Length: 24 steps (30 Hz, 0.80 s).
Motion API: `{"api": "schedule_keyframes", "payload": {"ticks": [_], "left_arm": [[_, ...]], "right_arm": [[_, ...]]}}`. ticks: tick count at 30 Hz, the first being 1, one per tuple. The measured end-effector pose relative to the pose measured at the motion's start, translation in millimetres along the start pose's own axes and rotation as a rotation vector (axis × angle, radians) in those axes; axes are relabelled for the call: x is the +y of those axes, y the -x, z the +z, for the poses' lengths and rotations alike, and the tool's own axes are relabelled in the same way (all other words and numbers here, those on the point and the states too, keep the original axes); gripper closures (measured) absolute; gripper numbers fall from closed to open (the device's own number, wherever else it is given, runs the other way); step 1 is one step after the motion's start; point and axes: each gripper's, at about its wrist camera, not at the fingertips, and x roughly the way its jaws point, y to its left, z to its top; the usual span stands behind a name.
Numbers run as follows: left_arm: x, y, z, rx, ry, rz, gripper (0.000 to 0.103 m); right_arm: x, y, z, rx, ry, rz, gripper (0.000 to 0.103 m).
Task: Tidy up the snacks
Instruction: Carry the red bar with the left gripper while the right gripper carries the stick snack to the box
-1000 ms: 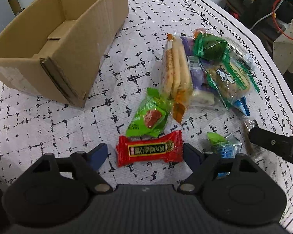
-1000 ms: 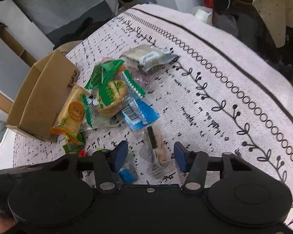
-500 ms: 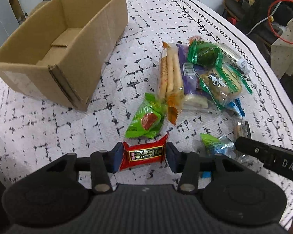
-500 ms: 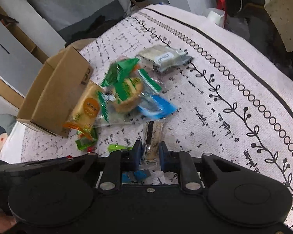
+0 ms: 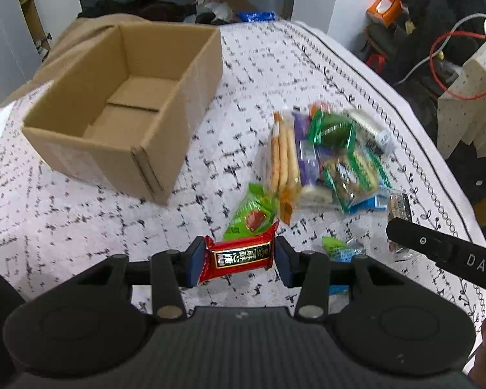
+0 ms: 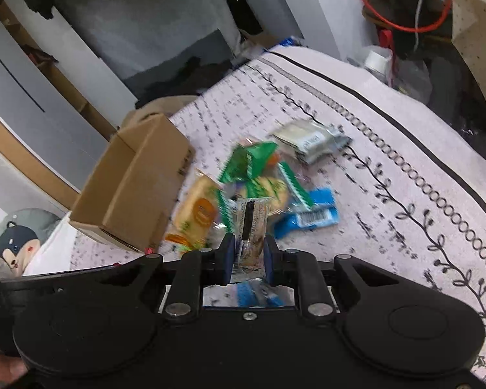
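My left gripper point(image 5: 239, 261) is shut on a red snack bar point(image 5: 239, 256) with a black and gold label, held above the tablecloth. My right gripper point(image 6: 248, 258) is shut on a slim clear-wrapped snack bar point(image 6: 253, 223), lifted off the cloth; in the left wrist view that bar point(image 5: 398, 206) shows beside the right gripper's black finger. An open, empty cardboard box point(image 5: 123, 110) stands at the far left, also seen from the right wrist as the box point(image 6: 136, 184). A pile of wrapped snacks point(image 5: 327, 159) lies right of the box, with a green packet point(image 5: 251, 215) just beyond the red bar.
A small green and blue packet point(image 5: 338, 248) lies on the cloth between the grippers. The patterned tablecloth point(image 5: 64, 227) ends at a curved edge point(image 6: 437, 123) on the right. Beyond it are a red cable point(image 5: 453, 64), dark clutter and furniture. A person's hand point(image 6: 0, 369) shows at the lower left.
Both grippers closed on their bars, the left on the red bar and the right on the clear-wrapped one, then rose off the cloth with them. The views now look further over the table.
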Motion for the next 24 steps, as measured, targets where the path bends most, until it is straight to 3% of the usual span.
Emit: {"api": "schedule_keyframes", "payload": {"ticks": [24], "left_arm": [[64.9,63.6,45.9,-0.156,0.100,0.036,0.058]], "right_arm": [[85.3,-10.7,26.8,-0.095,0.096,0.141,0.084]]}}
